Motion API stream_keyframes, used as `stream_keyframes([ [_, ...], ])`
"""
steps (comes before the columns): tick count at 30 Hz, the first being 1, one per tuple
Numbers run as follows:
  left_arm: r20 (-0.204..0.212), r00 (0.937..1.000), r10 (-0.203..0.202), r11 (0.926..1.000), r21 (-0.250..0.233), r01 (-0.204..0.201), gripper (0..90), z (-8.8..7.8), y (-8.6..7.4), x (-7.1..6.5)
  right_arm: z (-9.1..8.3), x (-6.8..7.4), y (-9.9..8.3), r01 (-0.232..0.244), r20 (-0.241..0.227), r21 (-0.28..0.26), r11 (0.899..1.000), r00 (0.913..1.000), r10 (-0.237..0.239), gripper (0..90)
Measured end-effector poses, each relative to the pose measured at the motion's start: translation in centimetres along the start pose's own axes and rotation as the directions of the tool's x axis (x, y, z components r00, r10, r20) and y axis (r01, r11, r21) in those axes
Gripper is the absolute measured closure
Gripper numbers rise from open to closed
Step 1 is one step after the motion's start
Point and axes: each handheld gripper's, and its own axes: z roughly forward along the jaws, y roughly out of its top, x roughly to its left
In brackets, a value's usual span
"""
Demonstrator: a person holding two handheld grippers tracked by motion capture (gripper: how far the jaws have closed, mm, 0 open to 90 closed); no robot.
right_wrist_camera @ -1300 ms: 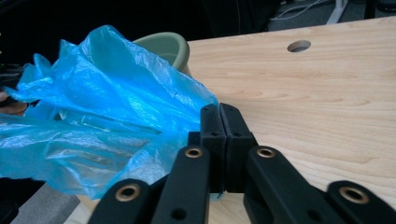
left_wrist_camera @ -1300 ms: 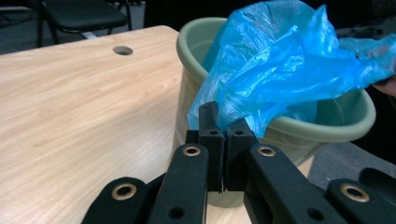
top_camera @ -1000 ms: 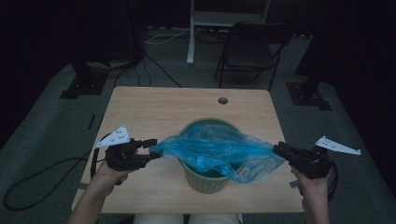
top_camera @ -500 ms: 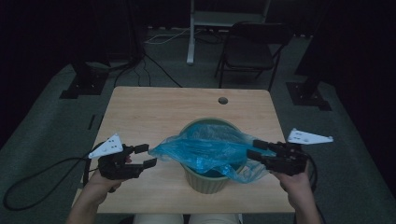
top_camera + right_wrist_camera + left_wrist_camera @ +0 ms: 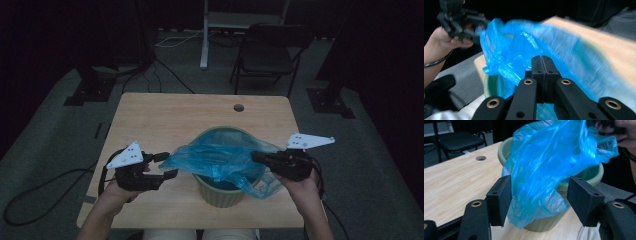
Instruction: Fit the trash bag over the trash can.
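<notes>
Presently, you are fitting a blue plastic bag (image 5: 220, 159) as a liner over a pale green bucket (image 5: 220, 192) that stands on the near half of the table (image 5: 165, 120), directly in front of you. Your right hand-held gripper (image 5: 257, 157) has its jaws pressed fully together with a fold of the bag's film caught between them, as the right gripper view shows at the closed pads (image 5: 543, 65); its jaws have just been closing onto that film. Your left hand-held gripper (image 5: 167, 165) stands half open: in the left gripper view the loose corner of the bag (image 5: 544, 195) hangs in the gap, brushing the left pad (image 5: 500, 200) and well clear of the other, so nothing is gripped there. Its jaws have just been opening. The arrangement is probably deliberate: one side is pinned so the film stays taut and off the rim, while the free side is released to be regripped nearer the mouth of the bag. The bag lies stretched roughly level across the top of the bucket, its long axis running from your left to your right, from one gripper toward the other, with the left end tapering to a point beside the left gripper and the right end drooping over the bucket's near right rim. The bucket stands upright, mouth upward. The right gripper view is blurred, so the far edge of the bag there cannot be read.
</notes>
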Motion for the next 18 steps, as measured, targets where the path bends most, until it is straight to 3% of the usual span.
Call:
stream_keyframes([
  [5, -0.01, 0.9997, 0.024, 0.9993, -0.028, -0.024, 36.1, -0.5, 1.2, -0.4, -1.6, 0.5, 2.3, 0.035, 0.026, -0.061, 0.998, 0.9991, -0.034, 89.9],
  [10, -0.01, 0.9974, 0.072, 0.9966, -0.039, -0.072, 35.9, 0.1, 3.1, -1.2, -1.9, 0.4, 4.5, 0.048, 0.047, -0.106, 0.993, 0.9979, -0.044, 89.9],
  [14, -0.027, 0.9928, 0.116, 0.9932, 0.013, -0.116, 34.4, 1.8, 4.0, -1.8, -1.5, -0.3, 6.1, 0.037, 0.058, -0.121, 0.992, 0.9979, -0.031, 89.9],
  [17, -0.062, 0.9889, 0.135, 0.9893, 0.064, -0.131, 32.4, 3.1, 4.4, -1.5, -1.1, -1.1, 6.8, 0.012, 0.048, -0.125, 0.992, 0.9989, -0.006, 89.9],
  [18, -0.073, 0.9872, 0.141, 0.9885, 0.064, -0.137, 36.1, 3.3, 4.5, -1.3, -0.9, -1.4, 6.9, 0.005, 0.047, -0.126, 0.992, 0.9989, 0.001, 89.9],
])
